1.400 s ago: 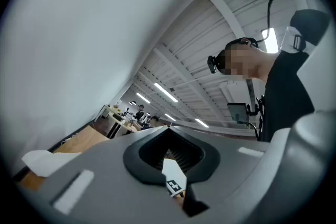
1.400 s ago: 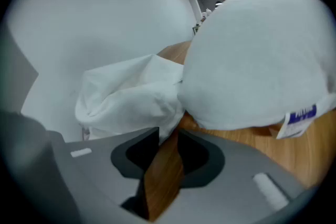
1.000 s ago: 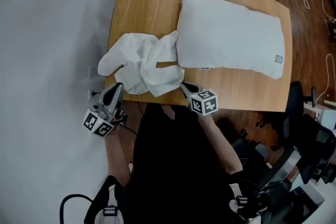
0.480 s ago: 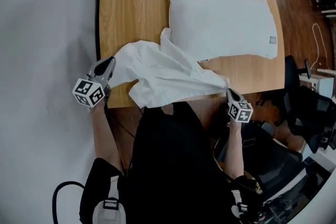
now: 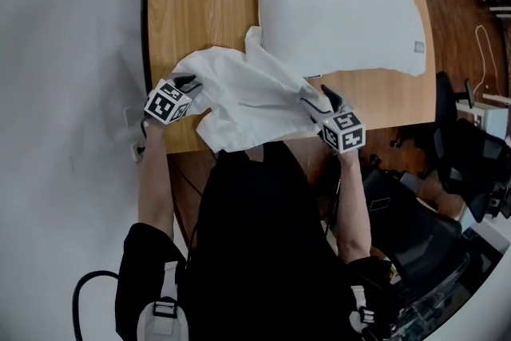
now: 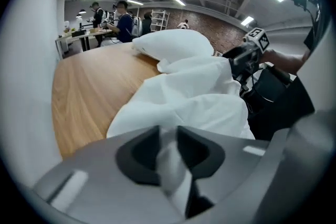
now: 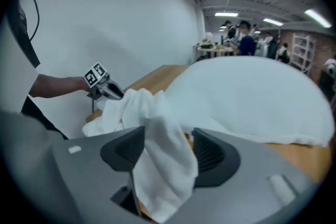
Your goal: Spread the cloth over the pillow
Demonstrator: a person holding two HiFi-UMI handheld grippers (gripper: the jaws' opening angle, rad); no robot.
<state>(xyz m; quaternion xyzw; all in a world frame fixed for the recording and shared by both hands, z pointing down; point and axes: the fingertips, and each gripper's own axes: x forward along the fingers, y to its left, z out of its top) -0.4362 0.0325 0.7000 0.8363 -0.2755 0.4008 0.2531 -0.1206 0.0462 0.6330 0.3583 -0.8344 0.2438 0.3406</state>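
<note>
The white cloth [image 5: 247,96] lies rumpled on the near part of the wooden table [image 5: 200,4], one corner reaching the white pillow [image 5: 339,16] behind it. My left gripper [image 5: 188,81] sits at the cloth's left end. Its jaws have just been opening, and a strip of cloth [image 6: 170,162] still hangs in the narrow gap. My right gripper [image 5: 319,96] is at the cloth's right end. Its jaws have also just been opening and stand wide, with a fold of cloth [image 7: 163,165] draped loosely between them. In the right gripper view the pillow [image 7: 252,97] bulks just ahead.
A white wall runs along the table's left side. Black office chairs [image 5: 471,156] stand on the wood floor to the right. The table's near edge is against the person's body. Several people stand at benches [image 6: 113,21] far behind.
Both grippers came in toward each other and onto the table's near edge, the left one sinking. The cloth, stretched between them before, now lies slack and bunched. Both jaws look wider.
</note>
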